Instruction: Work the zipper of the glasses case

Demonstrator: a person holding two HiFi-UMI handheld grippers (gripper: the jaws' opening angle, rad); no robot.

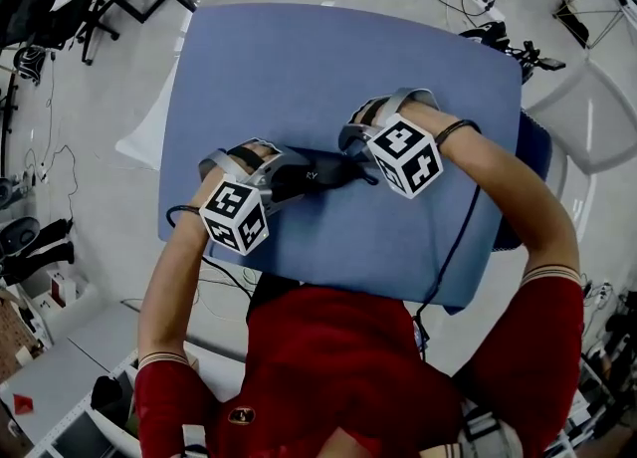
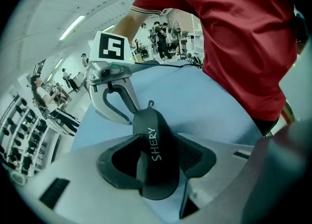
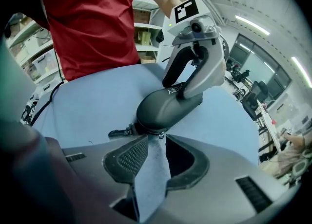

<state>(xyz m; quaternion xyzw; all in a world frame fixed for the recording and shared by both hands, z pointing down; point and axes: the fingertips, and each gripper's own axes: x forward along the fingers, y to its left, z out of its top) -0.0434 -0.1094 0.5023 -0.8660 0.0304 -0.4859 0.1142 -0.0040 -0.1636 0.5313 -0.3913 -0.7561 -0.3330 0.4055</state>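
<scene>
A black glasses case (image 1: 317, 175) lies on the blue table (image 1: 299, 68) between my two grippers. My left gripper (image 1: 282, 180) is shut on one end of it. In the left gripper view the case (image 2: 155, 150), with white lettering on top, sits pinched between the pads of my left gripper (image 2: 156, 157). My right gripper (image 1: 355, 160) is at the other end. In the right gripper view the jaws of my right gripper (image 3: 156, 142) stand a little apart just short of the case's end (image 3: 163, 105). The zipper pull (image 3: 119, 132) lies flat to the left of them, and a small metal slider (image 3: 160, 136) shows at the jaw tips.
The table's near edge (image 1: 328, 292) is close to the person in a red shirt (image 1: 338, 366). A black cable (image 1: 453, 247) runs off the table's right side. Chairs and stands stand on the floor around the table.
</scene>
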